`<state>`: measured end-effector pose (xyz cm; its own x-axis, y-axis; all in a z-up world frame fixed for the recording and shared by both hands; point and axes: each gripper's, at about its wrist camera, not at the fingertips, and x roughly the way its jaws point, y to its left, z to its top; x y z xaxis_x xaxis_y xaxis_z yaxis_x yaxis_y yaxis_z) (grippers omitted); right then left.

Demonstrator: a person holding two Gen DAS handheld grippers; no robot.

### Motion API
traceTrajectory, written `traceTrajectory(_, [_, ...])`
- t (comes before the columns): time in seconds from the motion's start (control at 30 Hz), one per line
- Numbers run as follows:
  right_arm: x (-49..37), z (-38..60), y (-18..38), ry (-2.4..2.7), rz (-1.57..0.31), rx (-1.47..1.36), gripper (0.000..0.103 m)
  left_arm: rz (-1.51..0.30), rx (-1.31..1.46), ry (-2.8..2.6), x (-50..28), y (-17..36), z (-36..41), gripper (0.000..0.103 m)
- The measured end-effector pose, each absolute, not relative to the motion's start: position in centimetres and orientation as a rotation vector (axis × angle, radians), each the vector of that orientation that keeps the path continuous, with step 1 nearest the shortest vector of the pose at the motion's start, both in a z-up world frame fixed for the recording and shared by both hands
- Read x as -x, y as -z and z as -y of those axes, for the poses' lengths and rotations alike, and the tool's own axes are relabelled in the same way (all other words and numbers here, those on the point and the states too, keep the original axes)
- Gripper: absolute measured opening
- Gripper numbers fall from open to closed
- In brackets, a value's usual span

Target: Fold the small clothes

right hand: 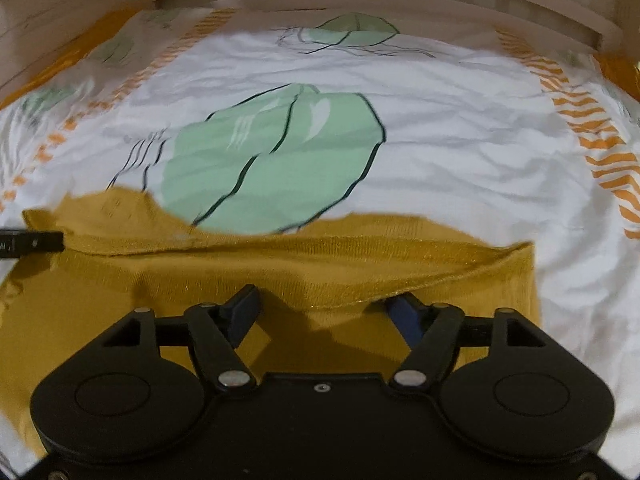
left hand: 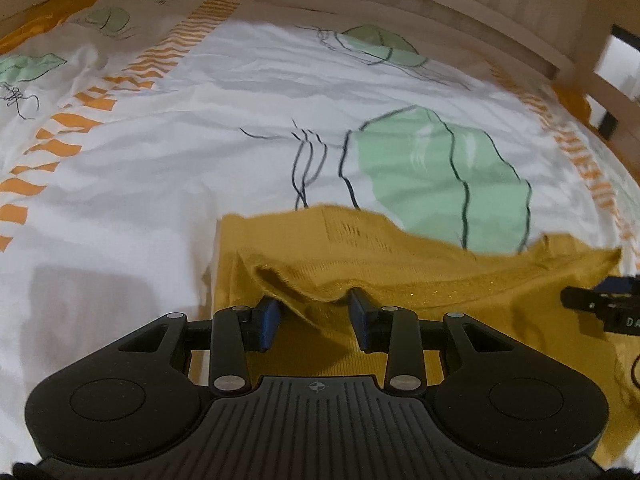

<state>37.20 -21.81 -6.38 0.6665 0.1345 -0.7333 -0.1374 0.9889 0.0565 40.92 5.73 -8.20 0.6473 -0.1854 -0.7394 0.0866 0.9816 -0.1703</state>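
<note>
A mustard-yellow knit garment [left hand: 400, 272] lies on a bed sheet [left hand: 160, 180] printed with green leaves and orange stripes, its far edge lifted into a loose fold. The left tool [left hand: 316, 316] stands wide open, both blue pads [left hand: 269, 322] tucked under the raised near hem, which drapes across the gap; no grip on the cloth is visible. The right tool [right hand: 324, 314] is likewise spread wide, its pads [right hand: 406, 316] meeting the hem of the garment [right hand: 280, 264] from the near side, the right pad partly hidden under the fold. The left view alone shows the right tool [left hand: 600, 308] at its right margin; the right view shows the left tool [right hand: 28, 244] at its left margin. A wooden bed frame [left hand: 400, 4] bounds the far side.
</note>
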Motion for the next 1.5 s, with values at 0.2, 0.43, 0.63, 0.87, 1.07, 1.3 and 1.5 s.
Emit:
traceTrajectory(0.2, [-38.0, 23.2, 5.4, -0.109, -0.791, -0.130, 0.074, -0.830, 0.153, 0.096, -42.4, 7.0, -6.3, 0.035])
traceTrajectory(0.43, [-34.4, 21.2, 5.2, -0.215, -0.775, -0.061, 0.074, -0.841, 0.160, 0.157, -38.9, 5.8, -6.5, 0.035])
traceTrajectory(0.63, [-33.4, 18.3, 6.3, -0.301, -0.827, -0.017, 0.075, -0.848, 0.192, 0.177, -34.1, 5.8, -7.2, 0.036])
traceTrajectory(0.87, [-33.9, 16.0, 6.9, -0.305, -0.846, 0.021, 0.081, -0.943, 0.157, 0.183, -31.1, 8.7, -7.9, 0.036])
traceTrajectory(1.07, [-38.1, 14.7, 7.3, -0.267, -0.883, -0.001, 0.083, -0.919, 0.187, 0.193, -30.6, 9.1, -8.4, 0.036])
traceTrajectory(1.3, [-42.6, 14.9, 5.6, -0.171, -0.849, -0.118, 0.081, -0.930, 0.232, 0.192, -30.5, 9.1, -8.8, 0.036])
traceTrajectory(1.5, [-40.7, 12.8, 4.7, -0.234, -0.832, -0.098, 0.081, -0.939, 0.255, 0.189, -30.4, 9.0, -8.9, 0.037])
